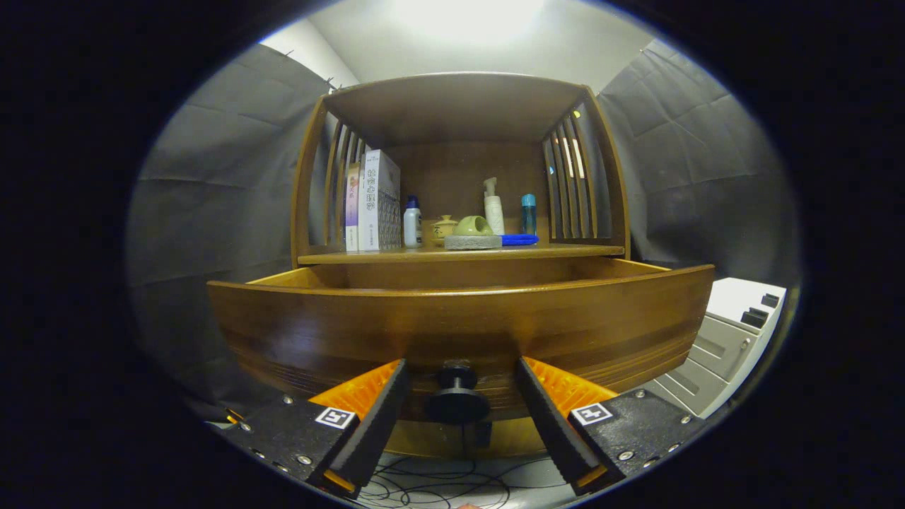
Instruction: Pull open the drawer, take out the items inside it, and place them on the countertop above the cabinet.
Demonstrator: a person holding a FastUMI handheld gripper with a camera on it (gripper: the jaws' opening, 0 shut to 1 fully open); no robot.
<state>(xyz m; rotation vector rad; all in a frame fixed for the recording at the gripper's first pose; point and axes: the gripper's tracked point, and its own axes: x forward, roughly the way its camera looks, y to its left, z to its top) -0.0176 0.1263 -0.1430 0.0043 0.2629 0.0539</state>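
Dark and round, the drawer knob [457, 396] is seen between the two fingers of the gripper [459, 367], with a gap left on either side of it; the jaws are spread and neither finger is seen pressing on the knob. Loose cables [431, 488] are noted on the floor beneath the fingers. Directly ahead, the curved wooden front of the drawer [459, 318] is found pulled out from the cabinet [459, 113], its upper edge standing forward of the countertop [459, 254]. The inside of the drawer is hidden by its front panel, so its contents cannot be told. On the countertop above, books [371, 201] are stood upright at the left, followed by a white bottle [412, 223], a small lidded pot [444, 227], a green piece on a grey stone tray [472, 242], a pump bottle [493, 207], a flat blue item [520, 240] and a blue bottle [528, 213]. A pale unit with drawers [728, 339] is observed to the right of the cabinet.
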